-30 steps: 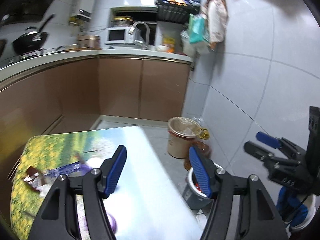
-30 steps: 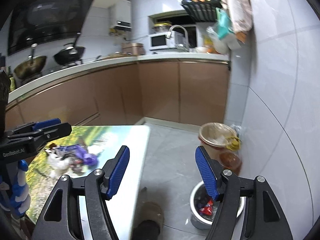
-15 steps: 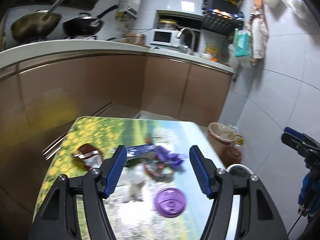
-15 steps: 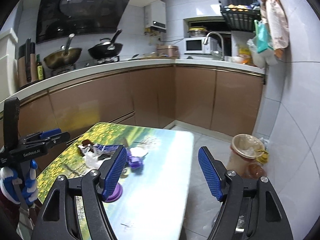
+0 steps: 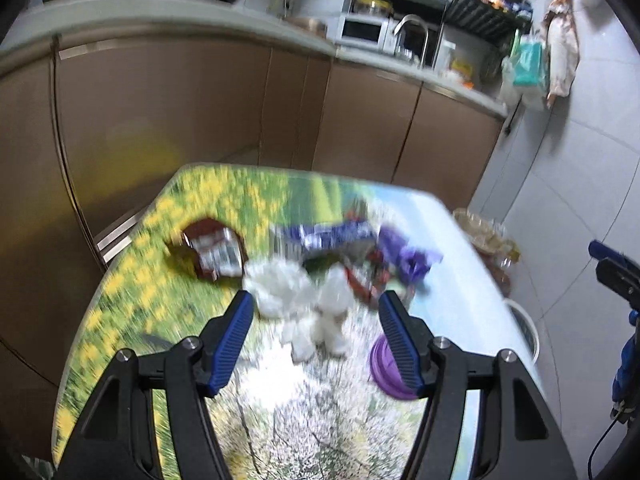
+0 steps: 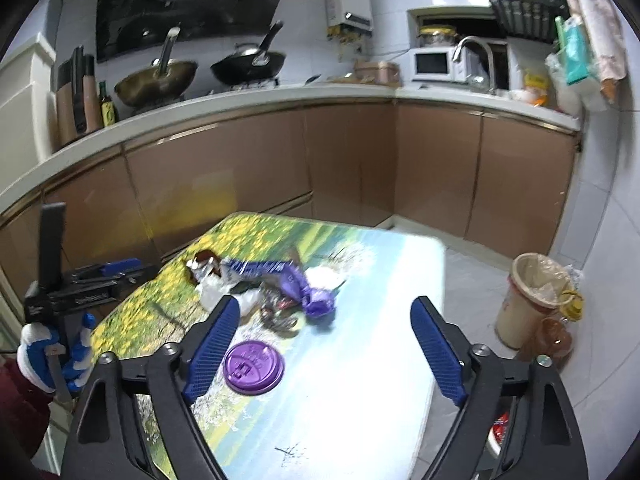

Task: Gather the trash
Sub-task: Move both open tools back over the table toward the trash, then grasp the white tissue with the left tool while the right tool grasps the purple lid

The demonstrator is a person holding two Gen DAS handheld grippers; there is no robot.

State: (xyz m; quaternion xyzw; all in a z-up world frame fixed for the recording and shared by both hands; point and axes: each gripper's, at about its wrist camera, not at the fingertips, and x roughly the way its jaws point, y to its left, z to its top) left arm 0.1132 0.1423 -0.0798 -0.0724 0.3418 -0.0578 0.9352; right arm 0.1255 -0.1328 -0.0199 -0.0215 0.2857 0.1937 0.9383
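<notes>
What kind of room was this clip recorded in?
A home kitchen, most likely. Two woks sit on a stove along the counter, a microwave stands beside a sink tap, and brown cabinets run underneath. Wrappers litter a small table.

Home kitchen, woks [image 6: 248, 62], microwave [image 6: 434, 65], brown cabinets [image 6: 352, 160]

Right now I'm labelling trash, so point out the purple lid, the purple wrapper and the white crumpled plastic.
purple lid [image 6: 253, 367]: right wrist view, centre of its top.
purple wrapper [image 6: 317, 300]: right wrist view, bunched end.
white crumpled plastic [image 5: 280, 286]: left wrist view, its blurred middle.
</notes>
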